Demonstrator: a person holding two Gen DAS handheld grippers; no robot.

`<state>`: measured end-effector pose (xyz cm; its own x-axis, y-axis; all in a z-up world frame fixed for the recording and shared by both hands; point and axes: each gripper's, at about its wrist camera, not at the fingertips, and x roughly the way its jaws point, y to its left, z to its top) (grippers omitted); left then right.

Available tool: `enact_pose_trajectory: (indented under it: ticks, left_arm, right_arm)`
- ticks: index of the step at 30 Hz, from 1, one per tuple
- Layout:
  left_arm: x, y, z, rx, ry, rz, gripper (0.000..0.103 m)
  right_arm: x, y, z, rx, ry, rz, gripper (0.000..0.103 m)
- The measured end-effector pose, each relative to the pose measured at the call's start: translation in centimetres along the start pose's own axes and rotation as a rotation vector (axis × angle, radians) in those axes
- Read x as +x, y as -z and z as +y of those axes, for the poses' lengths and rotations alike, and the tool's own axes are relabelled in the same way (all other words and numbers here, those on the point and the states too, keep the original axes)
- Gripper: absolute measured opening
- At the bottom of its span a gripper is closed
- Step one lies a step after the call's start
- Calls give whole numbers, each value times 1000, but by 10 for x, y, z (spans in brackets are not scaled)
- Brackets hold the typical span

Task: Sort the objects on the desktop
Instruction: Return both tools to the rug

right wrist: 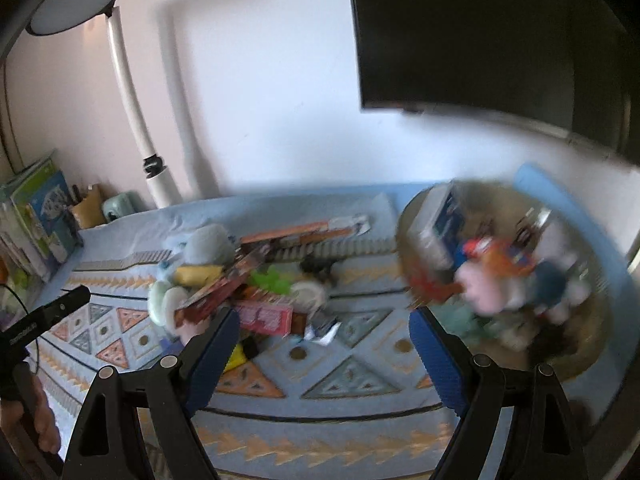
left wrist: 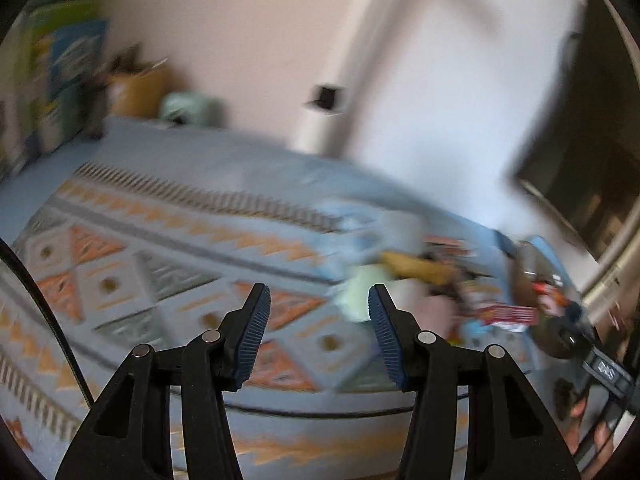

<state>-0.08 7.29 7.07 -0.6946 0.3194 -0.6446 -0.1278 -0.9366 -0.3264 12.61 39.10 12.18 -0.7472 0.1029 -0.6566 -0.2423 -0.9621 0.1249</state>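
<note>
While both views are blurred, the left tool [left wrist: 319, 306] and right tool [right wrist: 324, 338] stand apart, gripping nothing. Relative to the round tray [right wrist: 404, 216], already holding toys, the pile of loose objects [right wrist: 256, 292] lies left on the patterned surface [right wrist: 352, 384].

**Scattered pile and filled round basket**

A loose pile of small desktop objects [right wrist: 248, 292] lies on the patterned blue cloth of the counter [right wrist: 360, 384]: a pale blue plush toy [right wrist: 210, 246], a yellow soft piece [right wrist: 198, 275], a green star-like toy [right wrist: 272, 282], a pink printed box [right wrist: 264, 318] and overlapping red-brown card packets [right wrist: 224, 284]. Just right of the pile, a round shallow basket [right wrist: 576, 360] holds a blue-and-white box [right wrist: 444, 220] standing tilted and blurred soft toys.
</note>
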Motion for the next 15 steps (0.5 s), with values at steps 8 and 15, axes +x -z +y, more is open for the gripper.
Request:
enact_pose_trajectory:
  ticks: [8, 15]
  left_arm:
    - [21, 17, 33, -47, -29, 80, 49]
    - [50, 7, -8, 50, 92, 123, 49]
  right_arm:
    - [38, 42, -4, 62, -133, 38, 86]
    - [50, 47, -6, 96, -167, 59, 86]
